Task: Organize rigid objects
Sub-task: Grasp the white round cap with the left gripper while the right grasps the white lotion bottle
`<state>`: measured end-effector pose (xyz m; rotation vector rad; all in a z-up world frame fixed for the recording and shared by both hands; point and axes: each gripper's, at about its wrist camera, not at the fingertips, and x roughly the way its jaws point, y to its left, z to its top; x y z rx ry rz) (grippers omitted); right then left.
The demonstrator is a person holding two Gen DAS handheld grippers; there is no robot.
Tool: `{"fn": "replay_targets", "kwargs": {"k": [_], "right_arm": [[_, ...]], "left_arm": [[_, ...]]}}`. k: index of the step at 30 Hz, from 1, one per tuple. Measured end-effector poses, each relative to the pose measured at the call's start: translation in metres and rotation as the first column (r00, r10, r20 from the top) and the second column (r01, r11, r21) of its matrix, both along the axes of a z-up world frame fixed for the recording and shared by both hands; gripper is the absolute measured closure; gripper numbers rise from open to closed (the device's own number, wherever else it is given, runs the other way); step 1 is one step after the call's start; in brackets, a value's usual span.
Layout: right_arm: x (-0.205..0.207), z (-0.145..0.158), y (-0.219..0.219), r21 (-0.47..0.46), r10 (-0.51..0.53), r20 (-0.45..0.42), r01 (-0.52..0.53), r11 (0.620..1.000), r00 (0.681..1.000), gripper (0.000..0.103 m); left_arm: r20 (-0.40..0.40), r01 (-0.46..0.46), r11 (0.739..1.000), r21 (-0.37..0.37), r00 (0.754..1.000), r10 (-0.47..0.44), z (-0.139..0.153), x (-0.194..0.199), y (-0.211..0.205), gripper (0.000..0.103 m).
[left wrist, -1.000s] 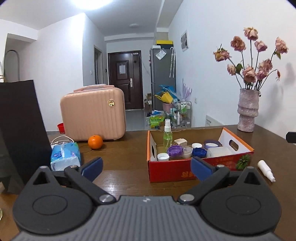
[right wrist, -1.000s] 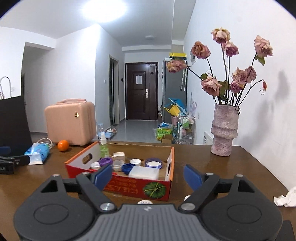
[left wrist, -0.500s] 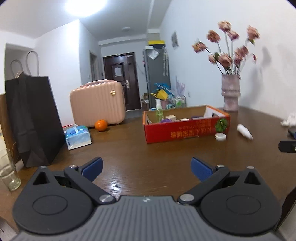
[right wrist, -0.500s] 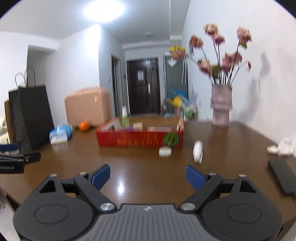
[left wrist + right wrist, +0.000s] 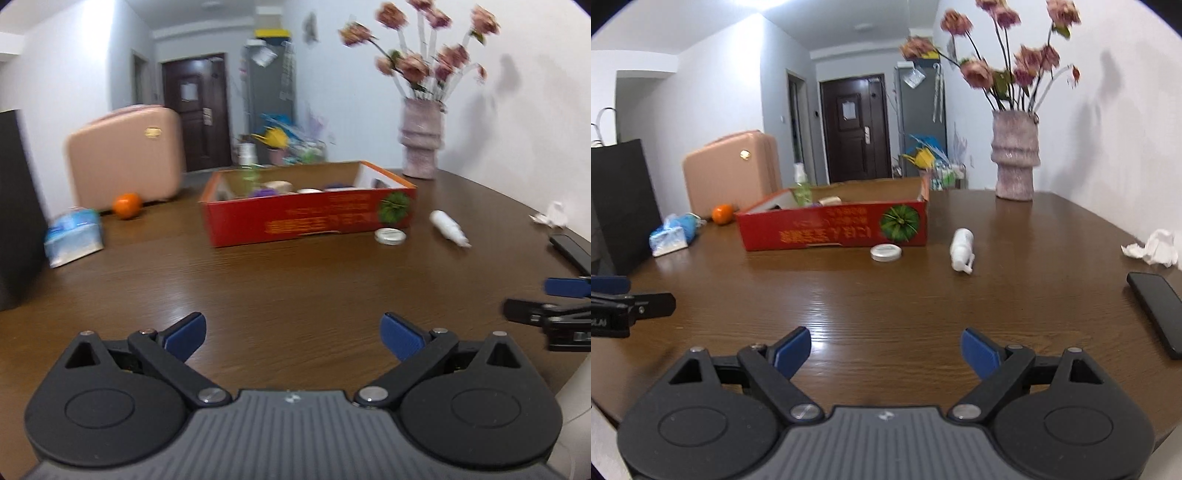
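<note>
A red cardboard box (image 5: 310, 218) (image 5: 831, 229) stands on the brown table and holds a green spray bottle (image 5: 801, 186), jars and lids. A round white lid (image 5: 389, 235) (image 5: 885, 252) lies just in front of the box. A small white bottle (image 5: 448, 227) (image 5: 961, 249) lies on its side to the right of the lid. My left gripper (image 5: 293, 334) is open and empty above the table's near part. My right gripper (image 5: 886, 350) is open and empty too, well back from the lid and bottle.
A pink vase of dried flowers (image 5: 1015, 162) stands at the back right. A black phone (image 5: 1156, 310) and crumpled tissue (image 5: 1154, 247) lie at the right. A tissue pack (image 5: 72, 234), an orange (image 5: 126, 206), a pink case (image 5: 125, 162) and a black bag (image 5: 620, 199) are at the left.
Both grippers have pulled back from the box toward the table's near edge. The box, lid and white bottle now look farther away. Both grippers stayed open.
</note>
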<state>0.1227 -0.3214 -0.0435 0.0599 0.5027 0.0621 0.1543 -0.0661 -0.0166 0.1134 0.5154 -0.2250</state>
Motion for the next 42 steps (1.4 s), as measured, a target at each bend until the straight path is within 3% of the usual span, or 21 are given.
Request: {"fn": "replay_targets", "kwargs": {"k": [3,6,7,8,12,16,20,24,25,26,28,42], "right_arm": [[0.027,0.001,-0.012,-0.001,-0.014,-0.006,0.014,1.0,1.0,0.016],[0.06,0.009,-0.027,-0.027,-0.041,0.013,0.041,0.999,0.999,0.017],[0.074,0.011,-0.033,-0.025,-0.053,0.015,0.053,0.998,0.998,0.019],[0.086,0.013,-0.04,-0.009,-0.061,0.012,0.061,0.998,0.998,0.022],[0.139,0.011,-0.071,0.145,-0.074,-0.039,0.079,0.986,0.996,0.036],[0.184,-0.003,-0.084,0.146,-0.107,-0.081,0.117,0.982,0.991,0.045],[0.211,-0.02,-0.086,0.143,-0.101,-0.107,0.116,0.983,0.989,0.049],[0.214,-0.025,-0.08,0.096,-0.09,-0.096,0.099,0.99,0.991,0.053],[0.216,-0.027,-0.079,0.086,-0.091,-0.11,0.101,0.991,0.99,0.061],[0.218,-0.028,-0.08,0.092,-0.094,-0.127,0.106,0.99,0.987,0.067],[0.219,-0.028,-0.083,0.11,-0.094,-0.13,0.109,0.988,0.987,0.071],[0.218,-0.031,-0.095,0.19,-0.071,-0.126,0.094,0.977,0.989,0.071]], "left_arm": [[-0.003,0.082,0.997,-0.014,0.997,-0.082,0.003,0.032,-0.025,0.003],[-0.031,0.15,0.989,-0.013,0.988,-0.151,0.003,0.074,-0.053,0.014],[-0.05,0.174,0.985,-0.003,0.983,-0.174,0.001,0.09,-0.064,0.022],[-0.074,0.194,0.981,0.005,0.978,-0.193,0.0,0.106,-0.075,0.03],[-0.177,0.26,0.965,-0.011,0.95,-0.258,-0.012,0.17,-0.111,0.037],[-0.233,0.294,0.956,-0.014,0.929,-0.289,-0.03,0.208,-0.137,0.039],[-0.244,0.325,0.946,-0.011,0.916,-0.318,-0.045,0.224,-0.15,0.043],[-0.19,0.298,0.954,-0.026,0.936,-0.297,-0.052,0.229,-0.148,0.049],[-0.173,0.294,0.955,-0.034,0.94,-0.295,-0.054,0.229,-0.149,0.051],[-0.158,0.299,0.954,-0.026,0.941,-0.3,-0.055,0.227,-0.15,0.061],[-0.151,0.32,0.947,-0.022,0.935,-0.319,-0.055,0.225,-0.151,0.063],[-0.151,0.283,0.959,-0.019,0.947,-0.283,-0.053,0.217,-0.156,0.063]]}}
